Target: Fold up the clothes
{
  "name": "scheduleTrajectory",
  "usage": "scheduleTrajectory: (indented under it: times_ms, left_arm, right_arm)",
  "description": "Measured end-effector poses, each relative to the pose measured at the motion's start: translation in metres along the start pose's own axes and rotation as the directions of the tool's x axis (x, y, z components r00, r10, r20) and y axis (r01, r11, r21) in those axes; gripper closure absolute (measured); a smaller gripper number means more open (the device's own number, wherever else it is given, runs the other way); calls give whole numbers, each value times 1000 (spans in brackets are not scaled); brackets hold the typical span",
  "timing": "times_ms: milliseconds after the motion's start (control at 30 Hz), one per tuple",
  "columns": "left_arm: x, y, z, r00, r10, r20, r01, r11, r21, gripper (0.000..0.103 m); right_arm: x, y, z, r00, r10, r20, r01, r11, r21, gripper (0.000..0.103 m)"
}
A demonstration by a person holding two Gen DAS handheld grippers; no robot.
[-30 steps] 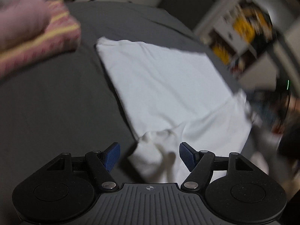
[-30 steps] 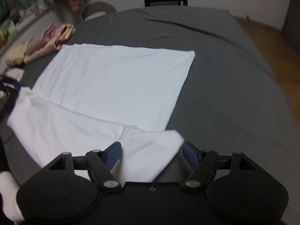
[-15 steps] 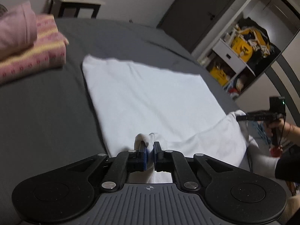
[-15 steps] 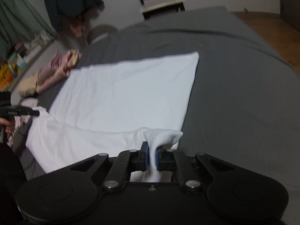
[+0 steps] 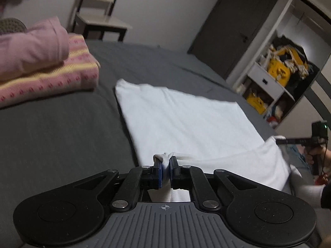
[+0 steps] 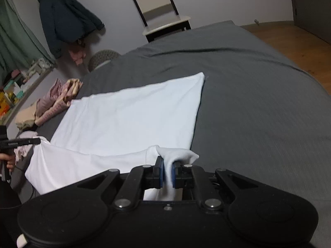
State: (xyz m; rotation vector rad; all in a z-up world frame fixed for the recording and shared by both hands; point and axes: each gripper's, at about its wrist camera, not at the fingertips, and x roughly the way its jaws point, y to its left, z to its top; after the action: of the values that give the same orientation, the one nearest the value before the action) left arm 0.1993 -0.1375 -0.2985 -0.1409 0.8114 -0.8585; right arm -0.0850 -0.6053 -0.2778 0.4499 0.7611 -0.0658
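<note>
The white shirt (image 6: 132, 111) is spread flat on the grey bed (image 6: 258, 103), with its long side running from one gripper across to the other, and its near edge is lifted at both ends. A near corner is pinched tight in the jaws of the left gripper (image 5: 164, 168), and the other near corner in the jaws of the right gripper (image 6: 167, 172). The far edge lies straight ahead of both, with bare bed on the right, but the folded pink pile (image 5: 41, 62) sits near the far left corner.
</note>
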Motion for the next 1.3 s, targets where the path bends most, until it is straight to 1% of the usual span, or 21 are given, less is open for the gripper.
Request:
scheduleTrajectory:
  times_ms: [167,233,300,333,400,467,500,533,600,667,700,767,800,867,933,1000,1033,1067,1100,1200,1300]
  left_arm:
    - [-5,-2,3,997,-1,79,1,1000,-3,96]
    - [2,3,3,999,21,47,-20,999,-34,96]
    - [14,3,1,997,62,-37,-63,998,-28,96]
    - [17,4,1,996,66,-60,-68,997,-34,96]
    - [23,5,2,992,73,-106,-78,996,-48,95]
    - [24,6,4,988,84,-132,-92,994,-52,84]
    - [21,5,6,984,110,-141,-117,992,-39,69]
    - [17,2,9,977,160,-143,-162,987,0,48]
    - [3,-11,12,959,270,-86,-258,957,130,33]
    - [-13,-31,13,942,335,-8,-319,903,287,31]
    - [-22,-44,12,938,346,34,-333,865,376,29]
    - [-32,-75,4,934,348,78,-334,774,538,24]
    - [-34,-90,-2,936,340,87,-322,735,597,22]
    - [-34,-123,-18,948,308,75,-269,657,705,21]
    - [-28,-152,-37,954,294,59,-222,560,798,21]
    - [-21,-178,-57,955,294,51,-186,451,873,21]
    - [-16,-189,-67,956,292,18,-142,411,901,21]
    - [-14,-197,-73,957,289,0,-115,380,918,21]
    - [-12,-206,-80,958,287,-18,-87,348,933,21]
    - [0,-220,-101,942,328,-73,-13,252,968,21]
    - [12,-227,-119,919,385,-79,14,168,986,21]
  right_arm:
    - [-6,0,5,998,-3,57,2,1000,10,95]
    - [2,-1,3,999,-32,25,31,999,9,95]
    - [13,-1,-1,997,-73,-33,73,997,5,94]
    - [17,0,-2,994,-96,-55,96,995,-5,89]
    - [18,3,-3,988,-138,-64,136,990,-39,68]
    - [13,6,-1,983,-174,-56,169,982,-82,53]
    - [9,8,0,981,-190,-49,184,977,-105,51]
    - [5,12,1,977,-208,-40,200,969,-147,50]
    - [-6,27,1,970,-244,-14,230,929,-291,44]
    - [-17,52,-8,963,-266,40,252,840,-480,34]
    - [-21,66,-14,962,-264,69,256,782,-568,31]
    - [-24,94,-33,964,-246,103,244,658,-713,16]
    - [-25,108,-44,966,-234,113,233,589,-774,16]
    - [-23,132,-73,973,-202,113,190,413,-891,16]
    - [-19,152,-106,979,-175,107,142,204,-969,16]
    - [-11,161,-136,975,-178,129,131,1,-991,16]
    - [-7,164,-149,973,-183,140,127,-78,-989,16]
    - [-3,167,-159,970,-191,149,126,-124,-984,16]
    - [0,168,-165,967,-199,156,128,-147,-981,16]
    - [7,171,-171,958,-235,161,133,-131,-982,16]
    - [12,168,-178,951,-258,168,137,-133,-982,16]
